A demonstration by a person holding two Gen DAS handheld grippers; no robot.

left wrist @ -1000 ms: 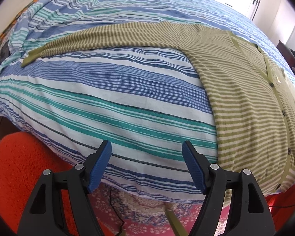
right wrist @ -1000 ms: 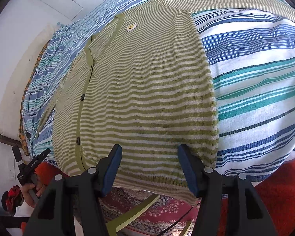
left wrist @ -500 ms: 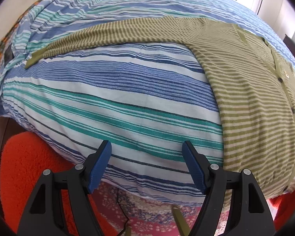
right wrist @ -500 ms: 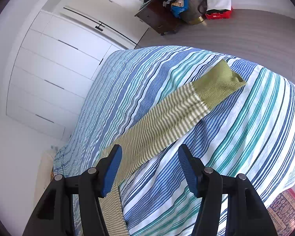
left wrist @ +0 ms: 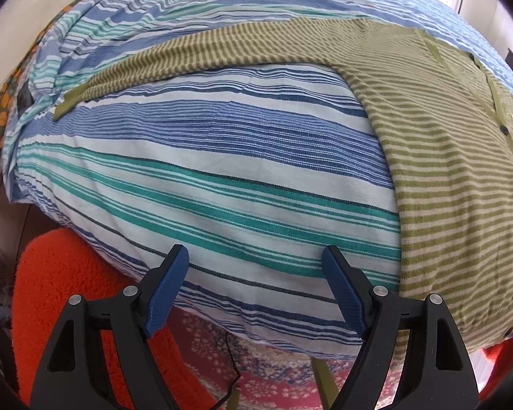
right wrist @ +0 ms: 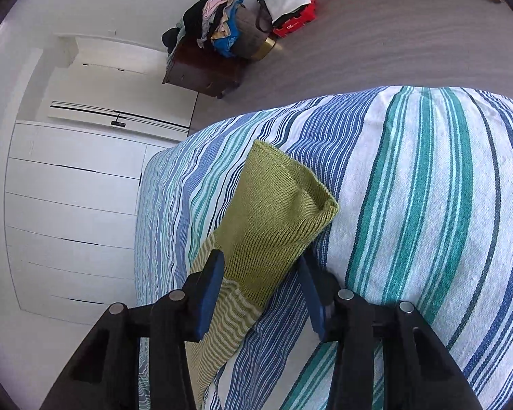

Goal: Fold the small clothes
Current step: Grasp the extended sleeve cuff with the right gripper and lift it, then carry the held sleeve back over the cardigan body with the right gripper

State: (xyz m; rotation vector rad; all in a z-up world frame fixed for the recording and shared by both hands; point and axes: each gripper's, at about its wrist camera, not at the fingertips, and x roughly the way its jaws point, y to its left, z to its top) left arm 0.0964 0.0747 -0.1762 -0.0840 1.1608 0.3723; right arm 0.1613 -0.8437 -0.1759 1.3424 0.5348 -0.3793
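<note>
Left wrist view: left gripper hovers off bed edge, blue fingers spread wide, holding nothing. Olive-and-cream striped knit cardigan lies flat on blue-teal striped bedspread, one sleeve stretched out toward far left. Right wrist view: right gripper straddles solid olive sleeve cuff, fingers either side of it; grip on fabric cannot be told.

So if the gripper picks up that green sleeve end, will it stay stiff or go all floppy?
Probably floppy: the cuff is soft knit that already buckles between the right gripper fingers. The striped sleeve behind it lies limp, so it would likely trail along. It looks light and not slippery on the woven bedspread.
</note>
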